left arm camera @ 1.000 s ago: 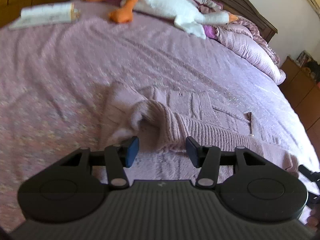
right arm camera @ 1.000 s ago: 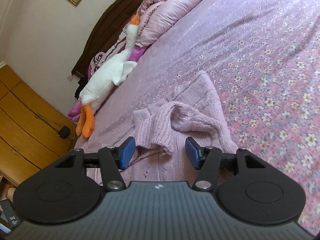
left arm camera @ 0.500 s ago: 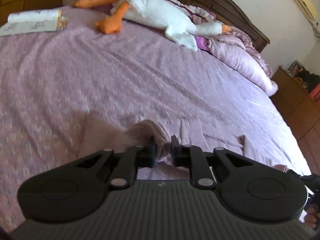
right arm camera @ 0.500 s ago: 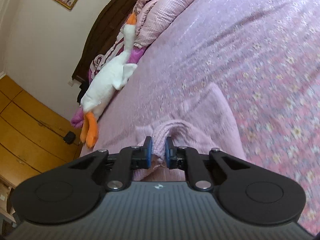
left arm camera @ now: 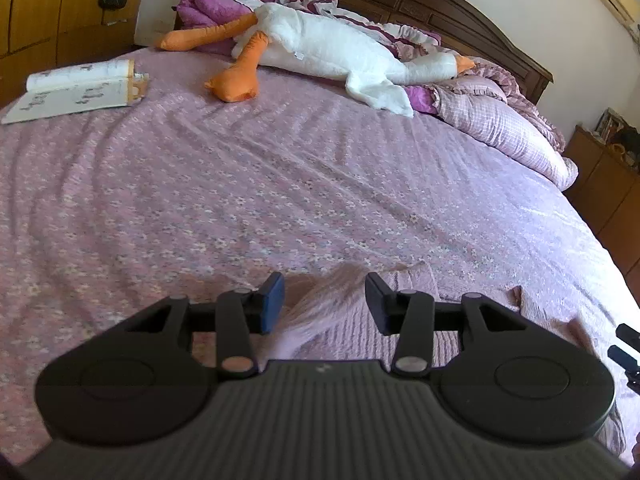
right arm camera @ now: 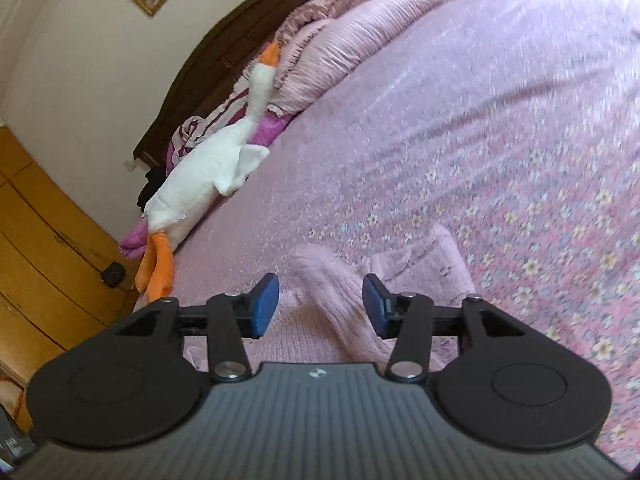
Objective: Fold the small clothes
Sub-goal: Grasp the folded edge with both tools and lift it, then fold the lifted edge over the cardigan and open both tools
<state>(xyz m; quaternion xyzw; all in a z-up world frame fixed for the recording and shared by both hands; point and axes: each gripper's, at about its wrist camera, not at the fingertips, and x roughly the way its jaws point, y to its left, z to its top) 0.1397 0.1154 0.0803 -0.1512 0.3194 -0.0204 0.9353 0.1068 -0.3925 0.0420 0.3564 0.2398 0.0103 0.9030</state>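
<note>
Sweater (left arm camera: 336, 320) blurred, part hidden behind grippers

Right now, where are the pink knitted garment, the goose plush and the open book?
pink knitted garment (right arm camera: 340, 312): right wrist view, on the raised ribbed fold between the jaws.
goose plush (left arm camera: 328, 50): left wrist view, on its white body.
open book (left arm camera: 76, 90): left wrist view, on the near printed page.

The sweater (right arm camera: 340, 304) is fuzzy ribbed knit. The bedspread (left arm camera: 280, 184) is matt floral cloth. At 12 o'clock, the headboard (left arm camera: 460, 16) is glossy dark wood.
</note>
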